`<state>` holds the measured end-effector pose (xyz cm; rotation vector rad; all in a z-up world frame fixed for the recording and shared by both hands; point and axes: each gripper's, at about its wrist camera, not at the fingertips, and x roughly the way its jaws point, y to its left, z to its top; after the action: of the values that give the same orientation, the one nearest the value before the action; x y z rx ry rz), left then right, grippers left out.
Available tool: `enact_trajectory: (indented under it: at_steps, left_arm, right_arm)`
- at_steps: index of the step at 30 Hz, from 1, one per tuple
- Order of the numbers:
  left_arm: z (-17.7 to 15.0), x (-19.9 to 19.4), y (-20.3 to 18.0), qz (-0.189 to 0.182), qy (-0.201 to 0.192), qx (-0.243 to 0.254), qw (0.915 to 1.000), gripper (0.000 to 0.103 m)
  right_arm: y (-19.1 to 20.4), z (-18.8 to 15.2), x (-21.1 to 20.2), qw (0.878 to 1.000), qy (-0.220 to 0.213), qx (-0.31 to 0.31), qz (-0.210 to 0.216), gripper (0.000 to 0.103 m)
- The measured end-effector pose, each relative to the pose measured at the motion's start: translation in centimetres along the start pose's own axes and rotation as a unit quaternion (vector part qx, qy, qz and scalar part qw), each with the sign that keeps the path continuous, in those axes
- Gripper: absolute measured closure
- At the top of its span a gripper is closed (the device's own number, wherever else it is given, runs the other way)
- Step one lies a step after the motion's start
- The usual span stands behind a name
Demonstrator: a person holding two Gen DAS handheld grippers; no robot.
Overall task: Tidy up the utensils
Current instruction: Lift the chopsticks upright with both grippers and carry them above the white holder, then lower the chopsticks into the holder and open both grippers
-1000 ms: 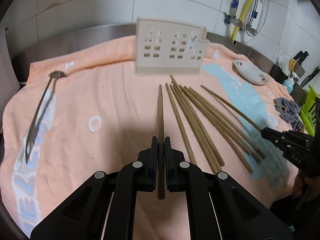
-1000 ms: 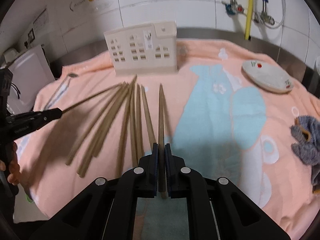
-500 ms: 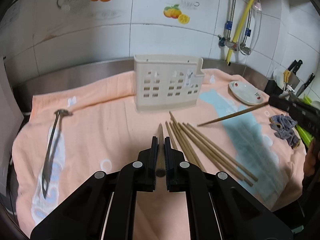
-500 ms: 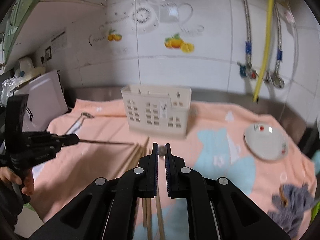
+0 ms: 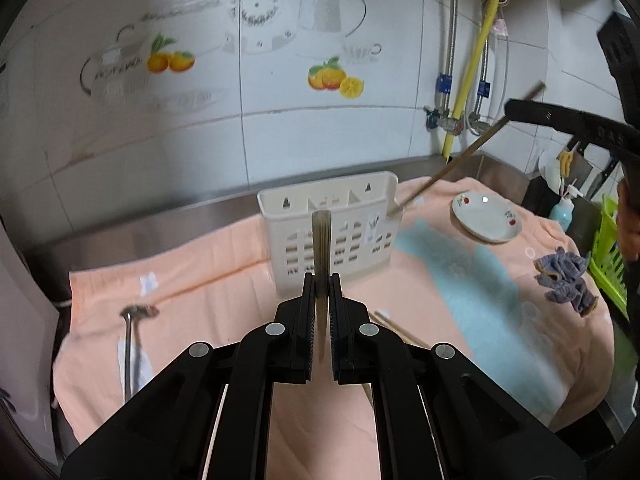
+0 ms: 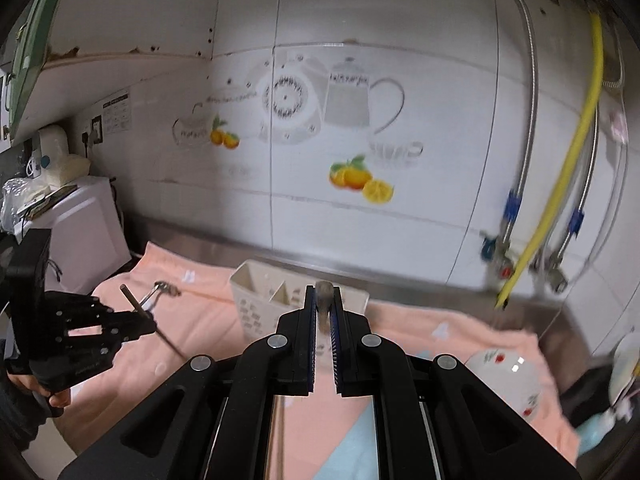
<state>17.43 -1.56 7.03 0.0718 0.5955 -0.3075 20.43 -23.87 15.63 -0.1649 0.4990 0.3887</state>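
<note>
The left gripper (image 5: 321,280) is clamped on a wooden chopstick (image 5: 321,240), seen almost end-on and blurred, its tip overlapping the cream utensil holder (image 5: 352,240) on the peach towel (image 5: 208,280). The right gripper (image 6: 322,300) pinches a second chopstick (image 5: 448,170), slanting down toward the holder's right corner; in its own view only the blurred butt end shows. More chopsticks (image 5: 394,326) on the towel are mostly hidden behind the left gripper. A metal utensil (image 5: 130,344) lies left, indistinct. A small plate (image 5: 486,222) and grey rag (image 5: 566,280) sit right.
</note>
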Motion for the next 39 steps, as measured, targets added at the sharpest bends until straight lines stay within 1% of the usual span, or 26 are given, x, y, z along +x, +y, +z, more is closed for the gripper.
enact_trajectory:
  at_steps: [3,6,14,18,22,27,29,31,32,39]
  left_arm:
    - [1.5,-0.7,0.3,0.001,-0.008,0.000,1.0000,0.098]
    - [3.4,-1.8,0.3,0.001,-0.028,0.006,0.9996,0.098]
    - [9.4,-4.3,-0.4,0.009,-0.091,0.024,0.9955,0.098]
    - [12.1,-4.6,-0.4,0.018,-0.118,0.029,0.9924,0.098]
    - [14.2,-3.5,-0.1,0.024,-0.133,0.026,0.9905,0.098]
    - [15.1,0.2,0.7,0.023,-0.123,0.007,0.9921,0.098]
    - [14.7,2.1,1.3,0.023,-0.109,-0.006,0.9938,0.098]
    - [14.3,3.7,2.0,0.015,-0.094,-0.019,0.9953,0.098]
    - [13.9,4.6,2.2,0.019,-0.085,-0.019,0.9960,0.098]
    - [12.1,8.0,3.5,0.016,-0.038,-0.036,0.9985,0.098]
  right_arm:
    - [-0.3,1.4,0.6,1.000,0.000,-0.011,-0.014,0.097]
    - [-0.6,2.3,1.4,1.000,-0.002,-0.013,-0.021,0.097]
    - [-2.0,4.6,4.1,0.999,-0.018,0.021,-0.022,0.097]
    - [-2.5,5.2,5.6,0.999,-0.025,0.038,-0.020,0.097]
    - [-3.0,4.6,8.1,0.999,-0.010,0.046,-0.020,0.097]
    - [-3.3,2.6,10.9,0.998,0.022,0.047,-0.019,0.097]
    - [-3.3,1.8,11.7,0.998,0.035,0.043,-0.018,0.097]
    - [-3.4,1.3,12.2,0.998,0.044,0.041,-0.019,0.097]
    - [-3.5,1.1,12.3,0.998,0.047,0.042,-0.019,0.097]
    - [-4.2,-0.2,13.1,0.997,0.063,0.051,-0.017,0.096]
